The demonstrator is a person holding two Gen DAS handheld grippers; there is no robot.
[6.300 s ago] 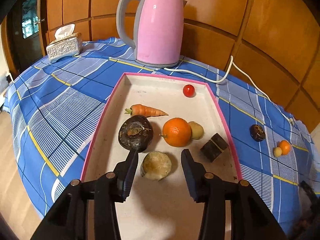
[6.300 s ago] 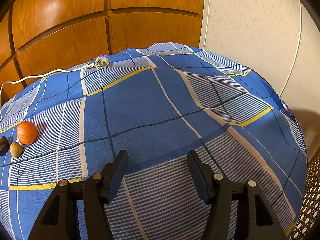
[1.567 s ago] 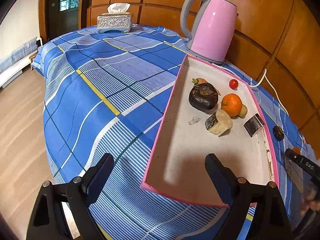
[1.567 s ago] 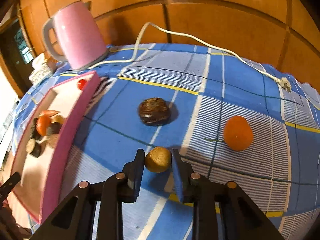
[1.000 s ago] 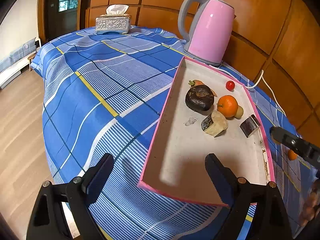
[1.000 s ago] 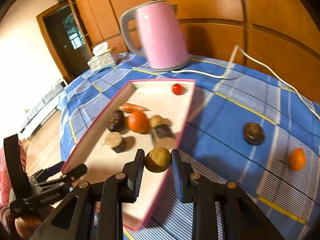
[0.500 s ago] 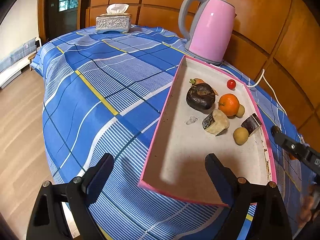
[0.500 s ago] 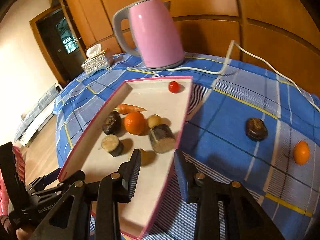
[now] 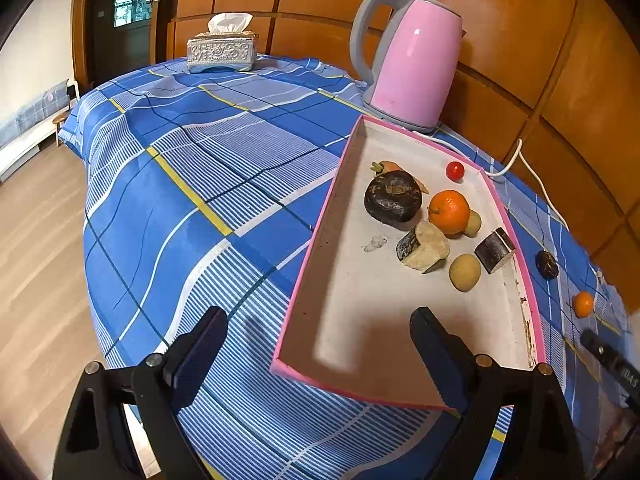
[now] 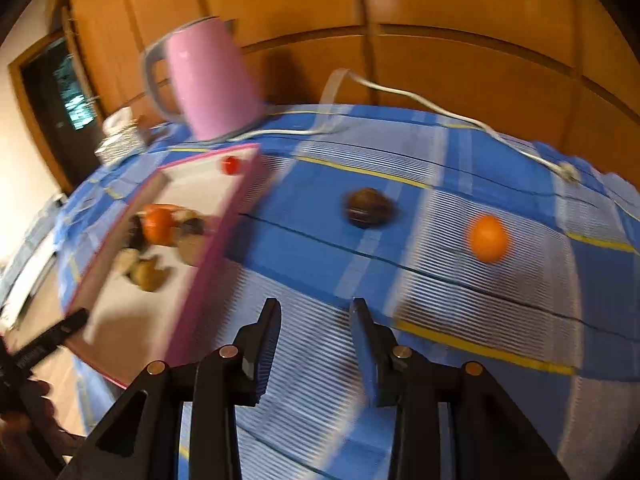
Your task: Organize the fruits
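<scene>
scene: round table w/ blue plaid cloth, wood panel wall behind, pink kettle at far side, tissue box far left.
tray: pink-rimmed tray on the cloth; inside are a dark round fruit, an orange, a cherry tomato, a cut pale chunk, a dark cut block, a small tan fruit, plus a carrot mostly hidden behind the dark fruit.
my left gripper: fingers spread wide, nothing between them; hovering over the tray's near end.
my right gripper: fingers parted, nothing gripped; over bare cloth just right of the tray. view is motion-blurred.
fruits not in tray: a dark brown fruit and a small orange, both on the cloth right of the tray, well apart from each other.
key relation: from my right gripper the dark brown fruit lies ahead, a touch right of centre; the small orange is ahead and further right. both look roundish, so no clear long axis to line up w/.
nearer hand: right, i judge; the left is on the far side of the tray from both.
progress: most pieces in tray, two left, by my guess.
next move, my guess: right gripper goes fwd to the dark brown fruit, fingers either side.
risk: round fruit may roll on the cloth if nudged.
</scene>
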